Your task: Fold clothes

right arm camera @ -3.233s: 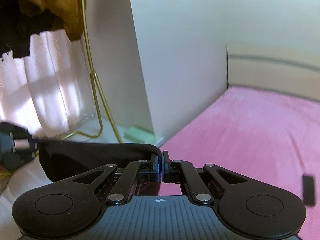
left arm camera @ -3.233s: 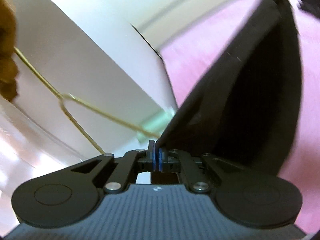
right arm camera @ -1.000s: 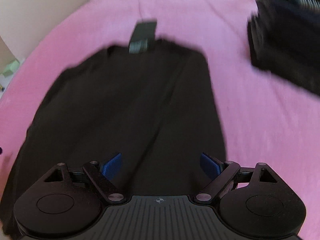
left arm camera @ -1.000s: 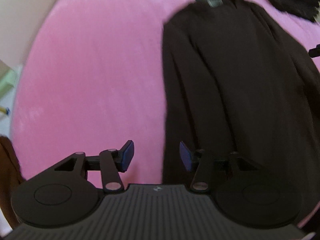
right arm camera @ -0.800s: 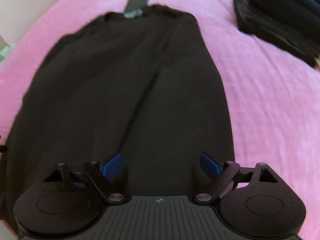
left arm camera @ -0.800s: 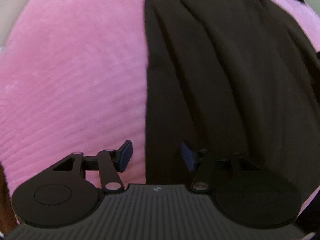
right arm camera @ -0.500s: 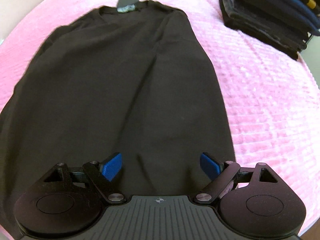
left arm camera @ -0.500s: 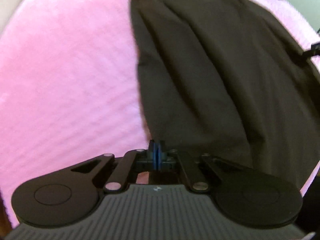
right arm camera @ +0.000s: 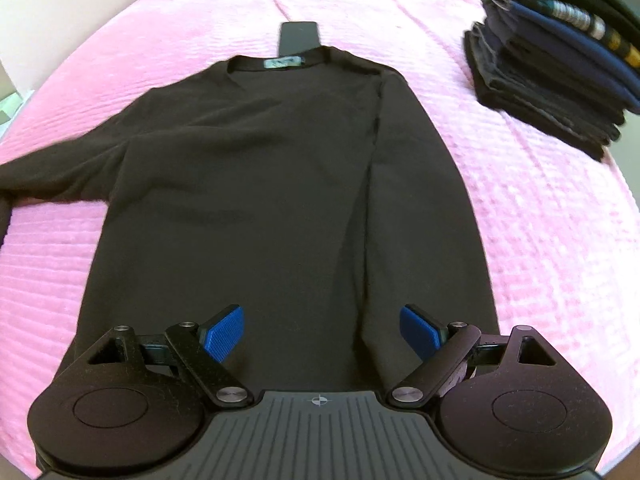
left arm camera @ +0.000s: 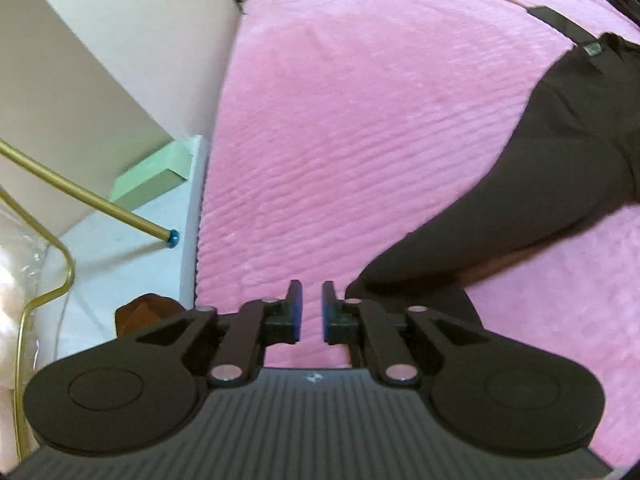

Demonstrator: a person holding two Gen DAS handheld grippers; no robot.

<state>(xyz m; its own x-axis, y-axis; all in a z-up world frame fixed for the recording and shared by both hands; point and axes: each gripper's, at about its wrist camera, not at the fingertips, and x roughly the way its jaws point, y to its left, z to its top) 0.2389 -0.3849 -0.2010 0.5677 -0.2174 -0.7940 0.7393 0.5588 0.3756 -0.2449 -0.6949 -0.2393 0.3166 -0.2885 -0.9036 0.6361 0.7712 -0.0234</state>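
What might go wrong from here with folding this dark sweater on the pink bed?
The flat black object sits against the sweater's collar, so it may get folded in. One sleeve lies creased along the body while the other sleeve is spread out; folding now could leave wrinkles.

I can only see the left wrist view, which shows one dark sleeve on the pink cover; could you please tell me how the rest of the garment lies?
Observer: The dark sweater lies flat with its collar label at the far end. Its other sleeve runs down along the side of the body.
Operator: Thank you. Is the right gripper holding anything?
Observer: No. The right gripper hangs over the sweater's near end with its fingers wide apart and nothing between them.
Operator: Is anything else on the cover?
Observer: A stack of folded clothes sits beside the sweater, apart from it.
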